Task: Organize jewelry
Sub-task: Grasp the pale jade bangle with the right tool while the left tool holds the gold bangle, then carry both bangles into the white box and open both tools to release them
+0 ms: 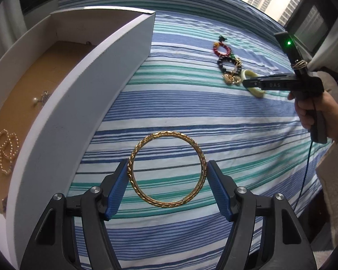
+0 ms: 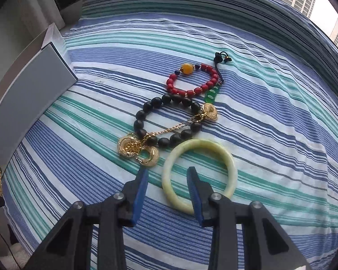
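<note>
My left gripper (image 1: 167,166) is shut on a gold bangle (image 1: 151,199), holding it by its sides above the striped bedspread, right of the open white box (image 1: 83,103). The box holds a pearl bracelet (image 1: 6,150) and a pearl pendant (image 1: 39,100). My right gripper (image 2: 167,173) is open, its fingers straddling the near-left rim of a pale green jade bangle (image 2: 231,166) lying on the bed. Behind it lie a black bead bracelet (image 2: 144,109), a gold chain with round charms (image 2: 137,149) and a red bead bracelet (image 2: 192,91). The right gripper also shows in the left wrist view (image 1: 245,82).
The striped bedspread (image 1: 214,117) covers the whole surface. The white box wall (image 2: 29,99) stands at the left in the right wrist view. A window with buildings outside is at the back. A cable (image 1: 305,177) hangs from the right gripper's handle.
</note>
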Action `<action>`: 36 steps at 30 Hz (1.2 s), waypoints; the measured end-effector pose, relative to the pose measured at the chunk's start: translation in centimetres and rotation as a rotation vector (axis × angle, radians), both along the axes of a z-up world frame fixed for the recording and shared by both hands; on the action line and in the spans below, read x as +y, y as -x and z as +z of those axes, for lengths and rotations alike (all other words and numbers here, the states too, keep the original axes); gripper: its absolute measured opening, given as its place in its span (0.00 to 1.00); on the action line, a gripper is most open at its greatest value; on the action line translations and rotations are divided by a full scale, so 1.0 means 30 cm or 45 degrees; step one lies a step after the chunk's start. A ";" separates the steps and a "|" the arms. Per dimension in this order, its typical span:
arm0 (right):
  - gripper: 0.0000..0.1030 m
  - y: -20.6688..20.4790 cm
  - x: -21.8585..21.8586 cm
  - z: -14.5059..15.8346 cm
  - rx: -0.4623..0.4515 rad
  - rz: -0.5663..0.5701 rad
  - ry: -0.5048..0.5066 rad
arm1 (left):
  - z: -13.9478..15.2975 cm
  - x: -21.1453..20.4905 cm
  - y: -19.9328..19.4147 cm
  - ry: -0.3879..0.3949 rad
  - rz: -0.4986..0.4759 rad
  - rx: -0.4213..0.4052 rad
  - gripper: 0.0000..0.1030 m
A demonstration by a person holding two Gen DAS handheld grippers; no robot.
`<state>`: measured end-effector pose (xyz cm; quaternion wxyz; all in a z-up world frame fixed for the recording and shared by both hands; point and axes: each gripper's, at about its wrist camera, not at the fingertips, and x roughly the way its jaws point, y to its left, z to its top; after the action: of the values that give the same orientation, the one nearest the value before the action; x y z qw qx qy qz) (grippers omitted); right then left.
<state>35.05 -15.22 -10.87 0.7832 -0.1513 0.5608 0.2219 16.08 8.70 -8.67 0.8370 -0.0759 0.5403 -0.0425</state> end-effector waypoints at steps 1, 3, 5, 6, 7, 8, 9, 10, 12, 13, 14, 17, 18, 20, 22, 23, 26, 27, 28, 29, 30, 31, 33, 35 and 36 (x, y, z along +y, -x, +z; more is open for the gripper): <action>0.25 -0.003 0.008 -0.016 0.017 0.008 0.008 | 0.000 0.006 0.007 -0.001 0.003 -0.001 0.68; 0.13 0.004 0.018 -0.031 0.006 0.030 0.043 | -0.004 0.014 0.016 0.003 0.006 0.001 0.68; 0.10 0.012 0.016 -0.031 0.006 0.037 0.065 | -0.008 0.020 0.027 0.006 0.014 0.004 0.68; 0.10 0.017 0.008 -0.027 0.012 0.023 0.060 | -0.006 0.023 0.035 0.009 0.018 0.002 0.68; 0.10 0.028 -0.001 -0.017 0.008 0.009 0.052 | -0.001 0.025 0.045 0.014 0.022 -0.005 0.68; 0.10 0.045 -0.010 -0.002 0.000 -0.001 0.038 | 0.006 0.029 0.056 0.018 0.027 -0.012 0.68; 0.10 0.063 -0.024 0.021 -0.005 -0.009 0.012 | 0.014 0.032 0.067 0.019 0.035 -0.018 0.68; 0.10 0.089 -0.033 0.045 -0.012 -0.013 -0.020 | 0.024 0.038 0.079 0.018 0.045 -0.025 0.68; 0.10 0.155 -0.036 0.104 -0.043 -0.007 -0.077 | 0.052 0.052 0.107 0.030 0.065 -0.049 0.68; 0.10 0.192 -0.032 0.142 -0.066 0.006 -0.105 | 0.071 0.062 0.123 0.040 0.076 -0.062 0.68; 0.10 0.230 -0.013 0.180 -0.088 0.024 -0.140 | 0.094 0.075 0.140 0.051 0.086 -0.077 0.68; 0.10 0.334 0.063 0.299 -0.145 0.105 -0.227 | 0.179 0.134 0.194 0.078 0.125 -0.135 0.68; 0.10 0.352 0.108 0.332 -0.161 0.139 -0.251 | 0.209 0.164 0.214 0.083 0.147 -0.156 0.68; 0.10 0.394 0.204 0.396 -0.190 0.205 -0.295 | 0.272 0.237 0.255 0.090 0.202 -0.199 0.68; 0.10 0.446 0.312 0.457 -0.223 0.281 -0.346 | 0.331 0.318 0.296 0.088 0.265 -0.237 0.68; 0.10 0.466 0.365 0.486 -0.241 0.320 -0.373 | 0.355 0.363 0.315 0.079 0.301 -0.255 0.68; 0.10 0.521 0.534 0.549 -0.284 0.428 -0.433 | 0.387 0.499 0.344 0.019 0.427 -0.277 0.68; 0.10 0.530 0.590 0.559 -0.292 0.454 -0.442 | 0.382 0.548 0.350 0.009 0.475 -0.272 0.68; 0.10 0.532 0.649 0.565 -0.298 0.476 -0.446 | 0.379 0.594 0.357 0.002 0.517 -0.267 0.68; 0.10 0.530 0.705 0.566 -0.299 0.494 -0.449 | 0.367 0.641 0.359 -0.008 0.564 -0.257 0.68; 0.10 0.523 0.757 0.561 -0.299 0.508 -0.450 | 0.350 0.687 0.359 -0.019 0.614 -0.243 0.68; 0.10 0.513 0.808 0.553 -0.297 0.521 -0.445 | 0.331 0.732 0.360 -0.027 0.657 -0.228 0.68; 0.10 0.493 0.905 0.530 -0.300 0.536 -0.414 | 0.286 0.814 0.353 -0.038 0.729 -0.190 0.68; 0.10 0.458 0.985 0.492 -0.301 0.552 -0.361 | 0.230 0.885 0.335 -0.040 0.788 -0.143 0.68; 0.10 0.434 1.020 0.468 -0.293 0.546 -0.333 | 0.200 0.907 0.323 -0.038 0.813 -0.114 0.68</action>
<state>22.04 15.37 3.19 0.7899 -0.1882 0.3897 0.4344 6.37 35.92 -2.67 0.8320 -0.2274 0.4524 0.2267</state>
